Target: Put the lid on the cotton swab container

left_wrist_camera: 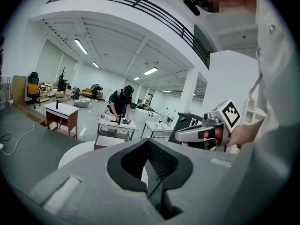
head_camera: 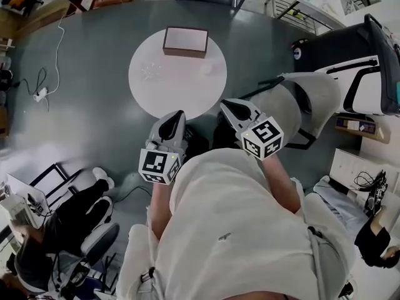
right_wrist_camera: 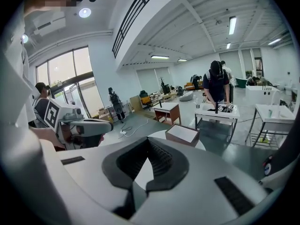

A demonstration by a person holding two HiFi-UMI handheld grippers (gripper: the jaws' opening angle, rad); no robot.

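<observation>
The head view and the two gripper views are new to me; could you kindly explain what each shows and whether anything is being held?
There is no robot here: a person holds a two-jaw gripper in each hand. The head view comes from a camera on the person's head, looking steeply down at the left gripper and the right gripper. The patterned cubes are parts of the grippers. Each gripper view comes from a camera riding on that gripper and looking along its jaws. Both pairs of jaws are together with nothing between them, so nothing is held. Ahead stands a round white table carrying a brown-sided box and some faint clear items, too small to identify. Both grippers are close to the person's body.
</observation>
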